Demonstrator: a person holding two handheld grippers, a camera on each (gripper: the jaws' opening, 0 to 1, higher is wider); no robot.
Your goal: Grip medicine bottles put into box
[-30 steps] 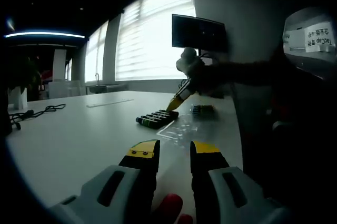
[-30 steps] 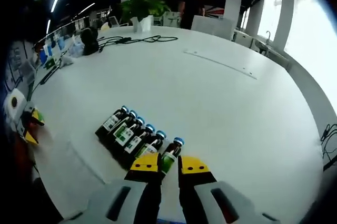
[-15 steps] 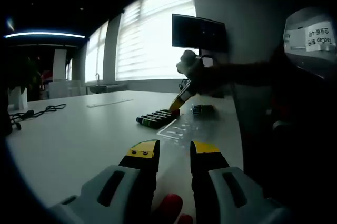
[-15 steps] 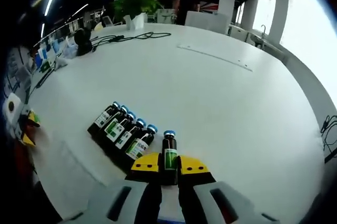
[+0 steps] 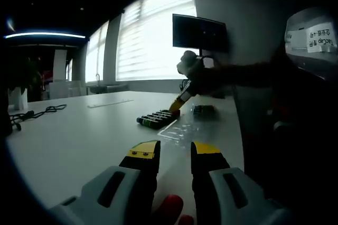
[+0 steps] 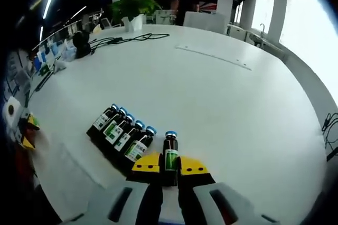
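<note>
Dark bottle (image 6: 169, 152) grasped in my right claw (image 6: 170, 165), five more bottles (image 6: 119, 133) just left; left claw (image 5: 175, 154) released, over table (image 5: 68, 138).

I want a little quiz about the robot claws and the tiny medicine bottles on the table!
1. True or false: the right gripper is shut on a bottle.
2. How many bottles lie in the row on the table beside it?
A. two
B. five
C. nine
3. Fill in: the held bottle's cap is ____ in colour.

Key:
1. True. Its jaws press both sides of the bottle.
2. B. Five lie side by side, left of the held one in the right gripper view.
3. Blue, like the caps in the row.

Bonus fact: the left gripper is open, holding nothing, low over the table.
</note>
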